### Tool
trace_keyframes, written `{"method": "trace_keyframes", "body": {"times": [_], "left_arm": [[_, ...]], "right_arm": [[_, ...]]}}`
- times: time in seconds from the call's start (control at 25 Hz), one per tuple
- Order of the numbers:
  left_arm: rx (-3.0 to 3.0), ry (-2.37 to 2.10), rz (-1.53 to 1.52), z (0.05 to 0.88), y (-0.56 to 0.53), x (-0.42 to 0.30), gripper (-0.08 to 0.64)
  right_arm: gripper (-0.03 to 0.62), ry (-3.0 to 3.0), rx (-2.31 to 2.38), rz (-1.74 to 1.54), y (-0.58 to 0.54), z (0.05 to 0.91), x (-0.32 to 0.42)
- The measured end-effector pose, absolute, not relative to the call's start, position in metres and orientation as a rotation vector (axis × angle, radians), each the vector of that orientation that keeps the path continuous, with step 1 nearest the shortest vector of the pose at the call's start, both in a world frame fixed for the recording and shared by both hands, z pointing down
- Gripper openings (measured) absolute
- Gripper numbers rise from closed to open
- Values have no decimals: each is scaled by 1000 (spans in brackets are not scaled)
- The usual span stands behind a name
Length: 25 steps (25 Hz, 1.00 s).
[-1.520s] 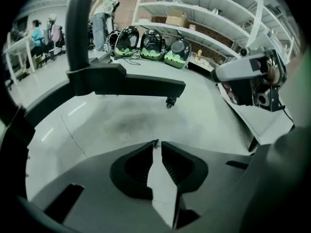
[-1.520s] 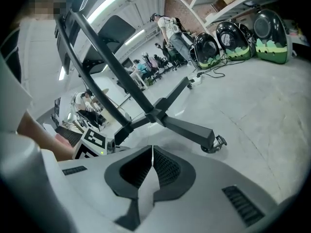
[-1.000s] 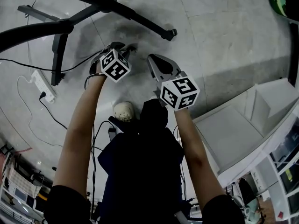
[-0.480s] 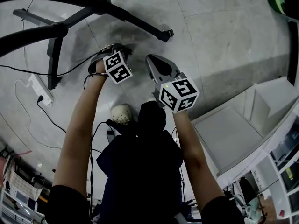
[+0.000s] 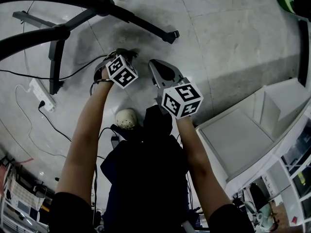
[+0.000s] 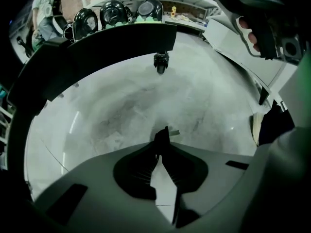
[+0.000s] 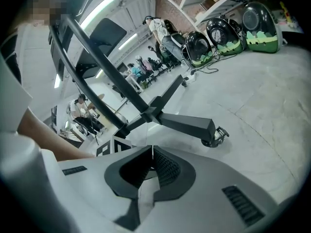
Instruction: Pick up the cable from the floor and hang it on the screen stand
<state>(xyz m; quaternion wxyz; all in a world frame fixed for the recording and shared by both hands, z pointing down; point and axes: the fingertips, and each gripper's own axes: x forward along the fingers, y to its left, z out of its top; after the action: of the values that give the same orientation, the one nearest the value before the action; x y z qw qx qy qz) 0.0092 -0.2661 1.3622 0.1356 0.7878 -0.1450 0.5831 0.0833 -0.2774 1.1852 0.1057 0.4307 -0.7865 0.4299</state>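
Left gripper (image 6: 163, 134) points down just beside the screen stand leg (image 5: 141, 22); its jaws have just been closing and now meet at the tips, likely to nip the black cable (image 5: 75, 73) trailing toward that leg, though none shows between them.

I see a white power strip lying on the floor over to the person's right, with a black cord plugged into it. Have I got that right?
Not quite. The white power strip lies on the floor over to the person's left, not the right. A black cord is indeed plugged into it. The head view shows this.
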Motion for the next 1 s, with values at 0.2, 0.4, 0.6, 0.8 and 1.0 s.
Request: {"method": "trace_keyframes", "body": {"times": [0.2, 0.4, 0.6, 0.8, 1.0], "left_arm": [[2320, -476, 1576, 1346, -262, 19, 46], [2336, -499, 1471, 1313, -251, 28, 46], [2321, -541, 1367, 1264, -253, 37, 46], [2315, -604, 1283, 1207, -265, 41, 46], [2304, -668, 1209, 1152, -268, 41, 46]], "right_arm": [[25, -2305, 1285, 1283, -277, 1182, 84], [25, -2285, 1329, 1323, -280, 1161, 92], [25, -2274, 1322, 1331, -276, 1122, 92], [25, -2266, 1337, 1323, -274, 1075, 94], [25, -2263, 1324, 1316, -270, 1029, 98]]}}
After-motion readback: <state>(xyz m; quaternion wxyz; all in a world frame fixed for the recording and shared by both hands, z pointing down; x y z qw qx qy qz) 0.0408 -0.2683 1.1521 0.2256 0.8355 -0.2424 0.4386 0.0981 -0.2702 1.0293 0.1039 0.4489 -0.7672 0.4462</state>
